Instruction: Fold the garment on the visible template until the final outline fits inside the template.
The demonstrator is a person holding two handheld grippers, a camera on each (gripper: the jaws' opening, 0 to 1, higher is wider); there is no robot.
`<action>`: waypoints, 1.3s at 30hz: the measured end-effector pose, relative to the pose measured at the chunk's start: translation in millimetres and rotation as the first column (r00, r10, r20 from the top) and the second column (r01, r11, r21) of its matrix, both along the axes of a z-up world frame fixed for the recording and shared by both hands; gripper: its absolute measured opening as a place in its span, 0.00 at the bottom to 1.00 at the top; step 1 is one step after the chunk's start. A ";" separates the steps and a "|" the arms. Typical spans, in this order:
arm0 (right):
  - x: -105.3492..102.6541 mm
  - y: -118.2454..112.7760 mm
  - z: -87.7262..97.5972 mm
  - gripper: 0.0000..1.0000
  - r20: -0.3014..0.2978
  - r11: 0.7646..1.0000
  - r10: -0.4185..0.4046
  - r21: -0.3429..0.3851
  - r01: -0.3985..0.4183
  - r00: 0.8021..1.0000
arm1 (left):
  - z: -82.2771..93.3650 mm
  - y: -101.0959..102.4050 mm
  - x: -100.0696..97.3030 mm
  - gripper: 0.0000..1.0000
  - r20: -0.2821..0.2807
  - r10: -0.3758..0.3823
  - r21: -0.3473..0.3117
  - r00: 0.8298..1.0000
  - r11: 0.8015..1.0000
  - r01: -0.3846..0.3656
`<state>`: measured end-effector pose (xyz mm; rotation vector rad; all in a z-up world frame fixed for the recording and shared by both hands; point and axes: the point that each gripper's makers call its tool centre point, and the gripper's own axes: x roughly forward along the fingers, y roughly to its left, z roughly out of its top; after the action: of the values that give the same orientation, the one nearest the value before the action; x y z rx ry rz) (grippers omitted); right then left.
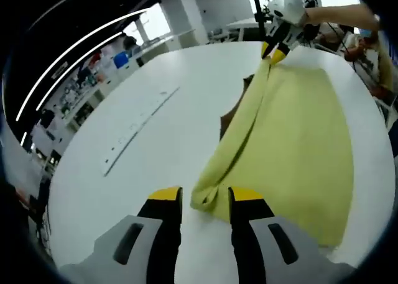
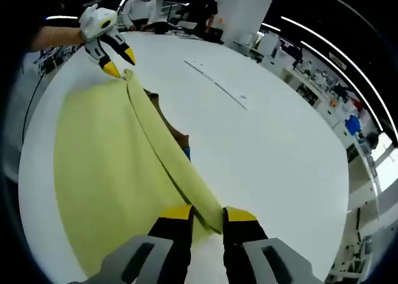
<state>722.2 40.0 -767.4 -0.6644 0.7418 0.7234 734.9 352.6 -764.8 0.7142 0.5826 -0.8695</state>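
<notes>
Currently the yellow garment [image 1: 292,141] lies spread on the white table [image 1: 124,172], one long edge lifted into a ridge strung between the two grippers. Left gripper [image 1: 205,200] pinches one end of that ridge between its yellow-tipped jaws; right gripper [image 2: 207,217] pinches the other end. Long axis of the raised fold runs straight from one gripper to the other, flat cloth off to one side. A brown patch [image 2: 177,137], possibly the template, peeks out beside the fold. Judgement: both ends must travel sideways together over the flat part.
</notes>
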 end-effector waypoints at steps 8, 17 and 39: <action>-5.8 -11.2 -12.3 0.18 0.033 0.986 0.087 -0.145 -0.081 0.996 | -10.1 4.0 11.3 0.20 0.064 -0.023 0.086 0.998 0.996 0.017; 5.6 -19.7 -17.6 0.05 0.096 0.954 0.157 -0.273 -0.126 0.983 | -5.6 3.6 15.4 0.04 0.157 -0.104 0.163 0.982 0.983 0.078; 32.7 -31.0 -5.7 0.24 -0.032 0.909 -0.381 0.171 0.381 0.924 | 5.6 19.3 36.6 0.21 -0.034 0.394 -0.198 0.919 0.898 -0.392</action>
<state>754.9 9.0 -773.0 -0.3432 0.7686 0.4199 771.5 371.9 -759.2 0.3936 0.5971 -0.5366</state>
